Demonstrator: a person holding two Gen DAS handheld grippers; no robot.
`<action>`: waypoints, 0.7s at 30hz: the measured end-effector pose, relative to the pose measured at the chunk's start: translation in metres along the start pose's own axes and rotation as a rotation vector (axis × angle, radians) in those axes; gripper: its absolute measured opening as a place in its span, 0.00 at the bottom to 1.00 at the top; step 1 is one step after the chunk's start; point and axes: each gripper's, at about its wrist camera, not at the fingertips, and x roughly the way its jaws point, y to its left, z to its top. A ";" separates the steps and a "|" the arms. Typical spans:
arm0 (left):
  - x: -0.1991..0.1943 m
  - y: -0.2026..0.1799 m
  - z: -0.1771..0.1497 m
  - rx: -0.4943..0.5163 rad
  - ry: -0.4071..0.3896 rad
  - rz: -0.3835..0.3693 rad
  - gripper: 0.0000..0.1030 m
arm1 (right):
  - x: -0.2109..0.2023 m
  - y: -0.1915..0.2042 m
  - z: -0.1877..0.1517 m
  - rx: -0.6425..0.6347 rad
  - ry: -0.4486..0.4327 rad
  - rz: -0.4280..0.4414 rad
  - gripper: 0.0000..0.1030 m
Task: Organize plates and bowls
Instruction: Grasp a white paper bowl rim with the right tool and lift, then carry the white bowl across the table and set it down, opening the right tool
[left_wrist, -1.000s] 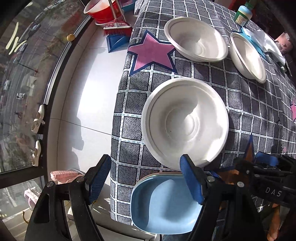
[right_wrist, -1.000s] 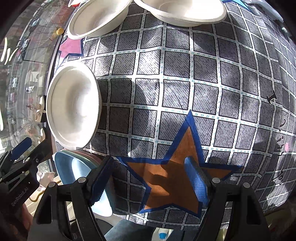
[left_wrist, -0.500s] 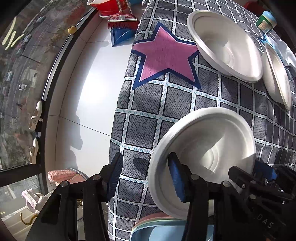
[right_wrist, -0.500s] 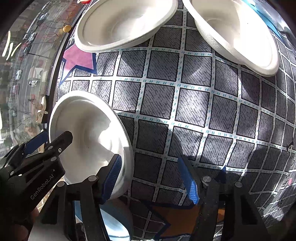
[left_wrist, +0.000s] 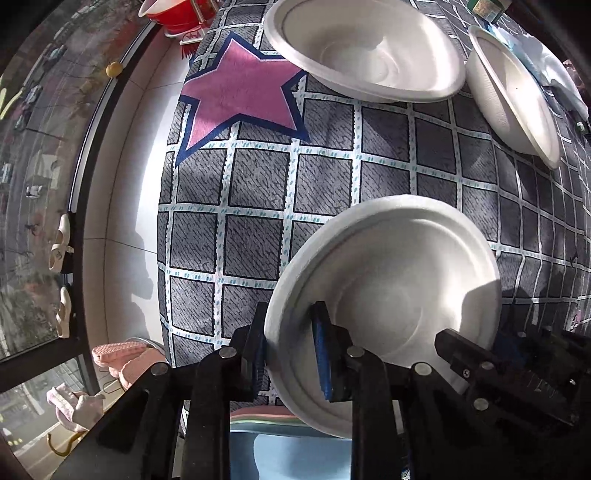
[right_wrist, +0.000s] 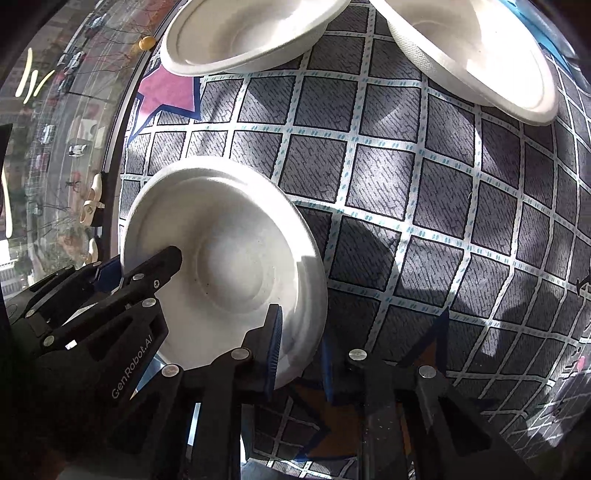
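Both grippers have just closed in: the left gripper (left_wrist: 290, 354) and right gripper (right_wrist: 299, 354) now pinch opposite rims of the near white moulded-fibre bowl (left_wrist: 388, 295), tilting it off the grey checked tablecloth (left_wrist: 325, 177). It looks ready to carry toward the two far white bowls (left_wrist: 365, 48) for stacking.

"genrobot.ai" on left tongs (right_wrist: 107, 266)

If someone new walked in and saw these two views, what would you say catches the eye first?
Most striking is the white bowl near the table's front edge, gripped at opposite rims by the left gripper and the right gripper. Behind it, two more white bowls sit on the grey checked tablecloth, beside a large pink star printed at its far left corner.
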 end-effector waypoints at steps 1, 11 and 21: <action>0.000 -0.007 -0.001 0.014 0.002 0.003 0.24 | -0.001 -0.006 -0.001 0.006 0.000 -0.004 0.21; -0.004 -0.069 -0.010 0.119 0.008 0.022 0.24 | -0.017 -0.065 -0.027 0.074 -0.002 -0.008 0.21; -0.007 -0.129 -0.027 0.206 0.046 0.027 0.24 | -0.035 -0.124 -0.069 0.112 0.004 -0.008 0.21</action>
